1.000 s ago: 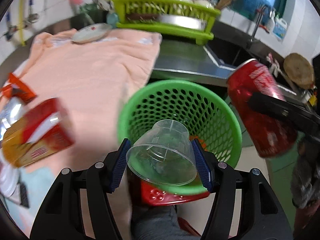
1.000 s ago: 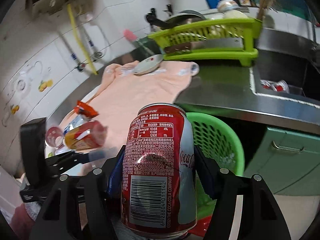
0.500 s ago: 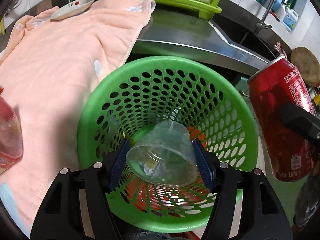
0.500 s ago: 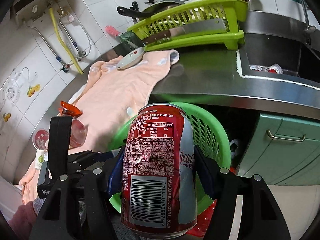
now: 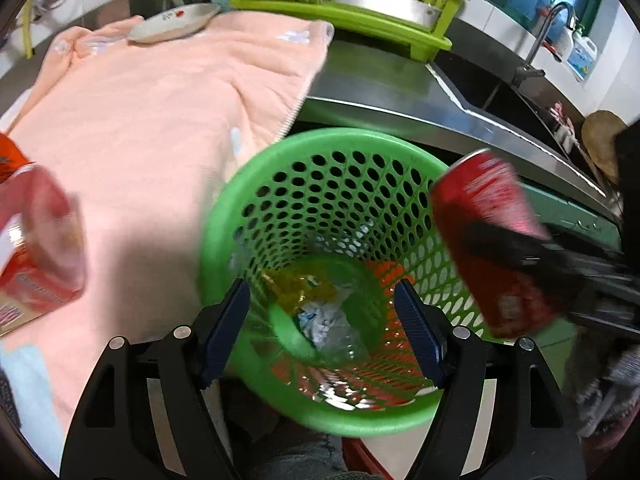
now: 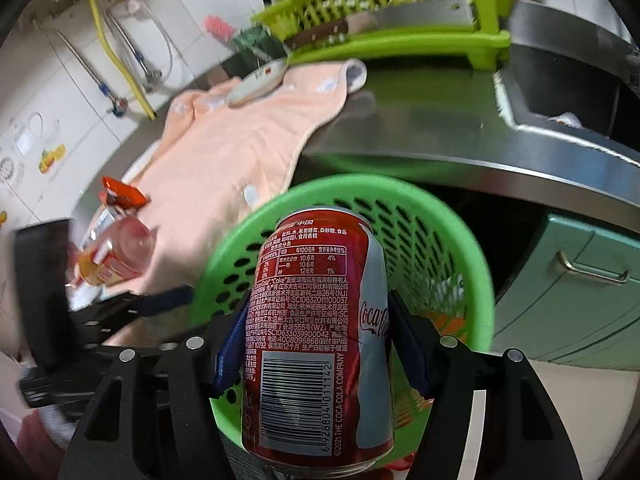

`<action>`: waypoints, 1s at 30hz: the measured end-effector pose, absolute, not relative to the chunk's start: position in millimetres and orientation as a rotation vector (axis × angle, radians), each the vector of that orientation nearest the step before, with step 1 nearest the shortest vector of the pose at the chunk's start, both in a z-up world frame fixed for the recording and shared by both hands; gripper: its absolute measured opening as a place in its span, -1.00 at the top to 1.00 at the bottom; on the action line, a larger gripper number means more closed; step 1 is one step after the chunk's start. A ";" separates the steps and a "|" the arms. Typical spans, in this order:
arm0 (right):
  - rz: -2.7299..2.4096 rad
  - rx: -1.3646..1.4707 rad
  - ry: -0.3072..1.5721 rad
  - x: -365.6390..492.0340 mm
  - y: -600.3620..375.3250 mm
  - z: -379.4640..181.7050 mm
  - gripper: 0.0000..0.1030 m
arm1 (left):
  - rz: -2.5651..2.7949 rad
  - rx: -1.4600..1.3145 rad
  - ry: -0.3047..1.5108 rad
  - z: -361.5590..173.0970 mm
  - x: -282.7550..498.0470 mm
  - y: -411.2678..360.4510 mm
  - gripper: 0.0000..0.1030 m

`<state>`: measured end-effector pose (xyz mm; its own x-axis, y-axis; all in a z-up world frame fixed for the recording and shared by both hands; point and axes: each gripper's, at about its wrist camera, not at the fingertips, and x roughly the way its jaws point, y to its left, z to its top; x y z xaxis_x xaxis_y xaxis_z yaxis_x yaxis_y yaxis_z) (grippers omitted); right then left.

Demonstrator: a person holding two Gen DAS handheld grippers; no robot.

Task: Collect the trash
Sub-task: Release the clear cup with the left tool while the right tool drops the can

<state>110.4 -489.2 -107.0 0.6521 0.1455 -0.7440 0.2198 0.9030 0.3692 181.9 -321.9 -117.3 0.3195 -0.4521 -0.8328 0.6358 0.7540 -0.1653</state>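
Below the steel counter edge (image 5: 400,108) stands a green perforated basket (image 5: 280,184), its mouth facing up toward both cameras; crumpled paper, a yellow wrapper and a clear plastic cup (image 5: 320,332) lie at its bottom, the cup blurred and on its side. A peach towel (image 5: 152,120) covers the counter to the left, with a white dish (image 5: 176,26) at its far end and a lime dish rack (image 5: 344,0) behind; a red and yellow snack packet (image 5: 36,248) lies blurred on the towel near the left edge; a sink (image 6: 560,92) opens to the right.

The left gripper (image 5: 322,320) hangs over the basket with its jaws opening and nothing pressed between the blue pads; the cup lies loose beneath them. The right gripper (image 6: 316,344) is clamped on a red cola can (image 6: 316,332), the pads pressing its sides; the can stands roughly upright, long axis running away from the camera, top rim toward the counter, barcode nearest the lens; it hovers over the basket's near rim, close beside the left gripper, with nothing between can and basket mouth.
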 end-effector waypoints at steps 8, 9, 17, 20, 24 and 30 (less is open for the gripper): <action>-0.051 0.446 1.051 158.1 -475.6 -146.2 -0.22 | -0.677 0.153 0.983 -93.2 176.8 -279.0 -0.43; -0.063 0.452 1.078 164.5 -473.9 -152.3 -0.22 | -0.671 0.146 0.973 -89.6 175.6 -272.2 -0.43; -0.138 0.568 1.173 199.8 -469.4 -180.2 -0.25 | -0.648 0.105 0.929 -71.1 170.1 -232.4 -0.43; -0.148 0.628 1.171 206.3 -471.3 -186.1 -0.33 | -0.643 0.095 0.920 -68.9 169.4 -221.9 -0.43; -0.159 0.620 1.147 211.2 -469.5 -185.7 -0.43 | -0.634 0.081 0.914 -67.0 167.4 -207.4 -0.43; -0.124 0.610 1.120 190.5 -456.8 -173.6 -0.43 | -0.612 0.048 0.896 -60.2 161.0 -183.1 -0.43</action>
<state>190.5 -456.8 -173.6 0.4469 0.2048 -0.8708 0.3902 0.8313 0.3958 161.0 -183.1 -60.2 0.4670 -0.4785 -0.7436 0.5179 0.8296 -0.2087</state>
